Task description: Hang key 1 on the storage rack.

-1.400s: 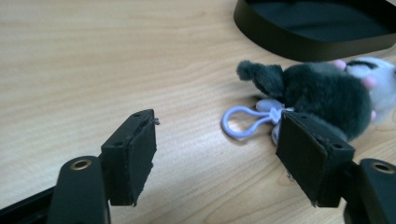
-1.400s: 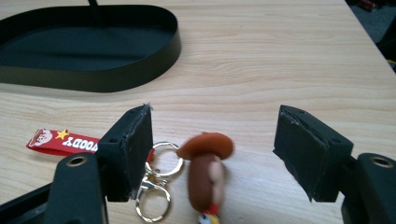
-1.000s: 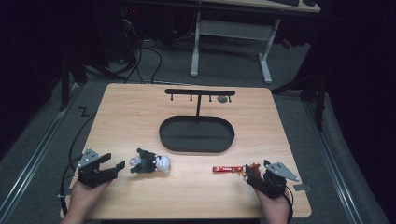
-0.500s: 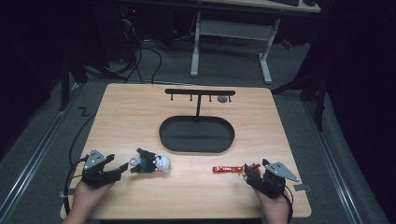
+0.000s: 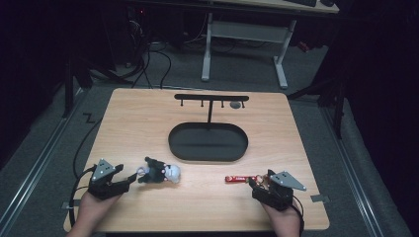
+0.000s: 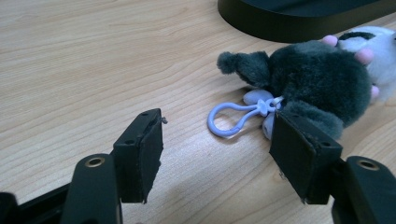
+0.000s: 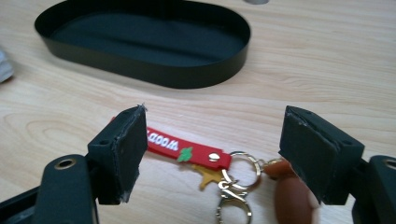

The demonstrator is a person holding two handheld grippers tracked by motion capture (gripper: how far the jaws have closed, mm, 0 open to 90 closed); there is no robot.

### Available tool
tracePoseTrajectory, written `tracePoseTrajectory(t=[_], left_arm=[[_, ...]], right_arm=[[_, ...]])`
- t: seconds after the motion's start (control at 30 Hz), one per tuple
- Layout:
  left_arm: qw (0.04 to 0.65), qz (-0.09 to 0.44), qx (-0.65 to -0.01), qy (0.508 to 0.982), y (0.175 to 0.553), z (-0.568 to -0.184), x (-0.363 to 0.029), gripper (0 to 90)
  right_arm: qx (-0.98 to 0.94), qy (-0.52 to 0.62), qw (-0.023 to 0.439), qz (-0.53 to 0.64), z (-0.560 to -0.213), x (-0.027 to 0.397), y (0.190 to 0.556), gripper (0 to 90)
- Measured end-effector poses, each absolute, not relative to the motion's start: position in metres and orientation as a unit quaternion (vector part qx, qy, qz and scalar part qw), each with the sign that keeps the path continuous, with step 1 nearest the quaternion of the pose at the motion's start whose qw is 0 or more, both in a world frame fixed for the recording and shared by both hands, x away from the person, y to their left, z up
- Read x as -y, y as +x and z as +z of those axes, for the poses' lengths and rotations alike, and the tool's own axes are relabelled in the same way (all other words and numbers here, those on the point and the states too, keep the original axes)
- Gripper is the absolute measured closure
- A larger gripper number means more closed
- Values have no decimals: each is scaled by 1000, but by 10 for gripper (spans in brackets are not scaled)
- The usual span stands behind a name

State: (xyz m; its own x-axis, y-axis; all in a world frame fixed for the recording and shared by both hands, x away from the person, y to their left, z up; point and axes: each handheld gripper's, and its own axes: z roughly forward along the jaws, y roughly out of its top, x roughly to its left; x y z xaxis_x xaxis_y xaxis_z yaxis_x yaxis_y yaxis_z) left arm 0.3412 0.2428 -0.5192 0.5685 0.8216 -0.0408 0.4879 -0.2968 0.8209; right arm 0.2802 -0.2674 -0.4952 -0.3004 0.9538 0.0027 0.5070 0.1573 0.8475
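Red strap (image 7: 187, 148): white lettering is read as "wood" (upside down in the right gripper view); laid flat near the table's (image 5: 148, 123) front right, long axis left to right, key rings (image 7: 236, 179) at the right gripper (image 5: 261, 183) end. The right gripper's jaws are held wide apart, nothing gripped.

Plush (image 6: 313, 81): dark grey and white, laid left of centre before the oval tray (image 5: 207, 141), lilac clip (image 6: 236, 119) pointed toward the left gripper (image 5: 132, 177), whose jaws are spread wide and empty.

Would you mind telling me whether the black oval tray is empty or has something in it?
Empty. The black oval tray shows a bare dark floor in the high and right gripper views; the plush keychain and red strap keychain lie outside it.
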Motion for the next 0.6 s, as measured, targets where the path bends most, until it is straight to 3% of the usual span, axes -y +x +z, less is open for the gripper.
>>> tracePoseTrajectory(t=[0.6], left_arm=[[407,211,-405,791,338,-520,-237,350]], right_arm=[[-755,493,245,356,-498,240,282,243]])
